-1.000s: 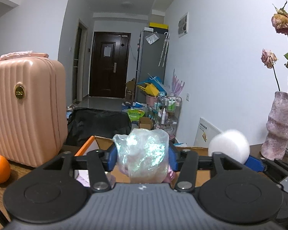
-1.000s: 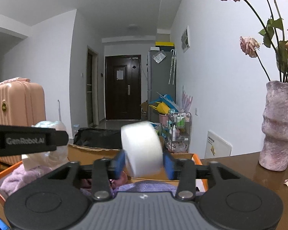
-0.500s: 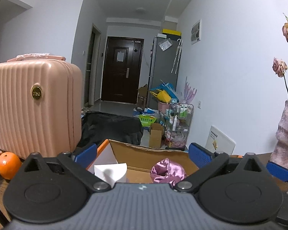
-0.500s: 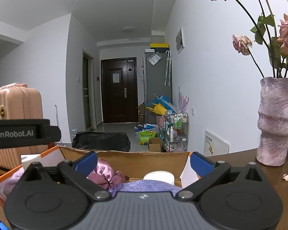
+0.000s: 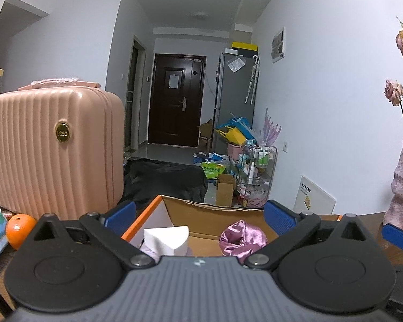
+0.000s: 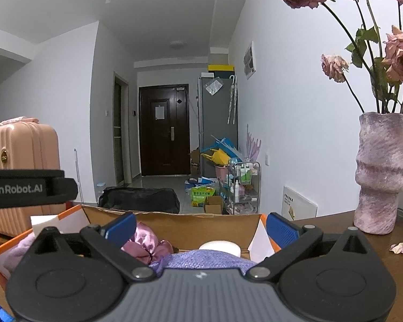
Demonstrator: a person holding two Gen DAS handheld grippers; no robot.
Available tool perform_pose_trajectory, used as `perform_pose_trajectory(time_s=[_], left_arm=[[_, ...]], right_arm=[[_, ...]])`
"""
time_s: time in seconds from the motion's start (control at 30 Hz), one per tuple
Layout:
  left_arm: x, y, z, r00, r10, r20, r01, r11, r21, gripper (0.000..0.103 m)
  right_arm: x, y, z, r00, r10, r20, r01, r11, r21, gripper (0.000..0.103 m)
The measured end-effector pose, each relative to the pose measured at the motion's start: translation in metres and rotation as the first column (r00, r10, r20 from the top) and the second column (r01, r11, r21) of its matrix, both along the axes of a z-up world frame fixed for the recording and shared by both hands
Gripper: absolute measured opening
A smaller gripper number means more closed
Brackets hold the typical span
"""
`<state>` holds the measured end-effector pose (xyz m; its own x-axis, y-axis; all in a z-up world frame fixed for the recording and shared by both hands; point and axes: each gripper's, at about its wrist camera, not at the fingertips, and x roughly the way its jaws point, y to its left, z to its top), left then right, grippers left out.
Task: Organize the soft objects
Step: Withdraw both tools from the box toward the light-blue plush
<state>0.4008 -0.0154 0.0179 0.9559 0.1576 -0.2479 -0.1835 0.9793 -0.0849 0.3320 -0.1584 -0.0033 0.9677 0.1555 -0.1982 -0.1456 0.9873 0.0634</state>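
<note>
Two handheld grippers hover over an open brown cardboard box with orange edges (image 5: 215, 216) that sits on a dark wooden surface (image 6: 389, 263). The left gripper (image 5: 200, 216) has its blue-padded fingers (image 5: 121, 214) spread wide, holding nothing. The right gripper (image 6: 201, 226) is likewise spread wide and empty. Inside the box lie a crumpled shiny pink satin cloth (image 5: 241, 238), a white wedge-shaped foam block (image 5: 166, 238) with its pointed corner toward the right, a flat round white pad (image 6: 219, 247) lying face up, and a knitted lavender fabric (image 6: 201, 260) nearest the right gripper. A ribbed pink suitcase (image 5: 53, 150) stands left of the box; a mottled pink vase (image 6: 381, 171) stands right.
</note>
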Motion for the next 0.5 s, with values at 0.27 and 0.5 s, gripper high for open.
perform_pose_trajectory(time_s=[0.27,0.5], left_arm=[[-0.016,0.004,0.001,1.000,0.014,0.008,-0.014,1.000,0.007,0.103],[-0.036,0.005,-0.001,1.000,0.020,0.010,-0.020,1.000,0.016,0.103]], right_arm=[[-0.016,-0.004,0.001,1.000,0.001,0.016,-0.001,1.000,-0.007,0.103],[-0.041,-0.009,0.001,1.000,0.000,0.029,0.001,1.000,-0.013,0.103]])
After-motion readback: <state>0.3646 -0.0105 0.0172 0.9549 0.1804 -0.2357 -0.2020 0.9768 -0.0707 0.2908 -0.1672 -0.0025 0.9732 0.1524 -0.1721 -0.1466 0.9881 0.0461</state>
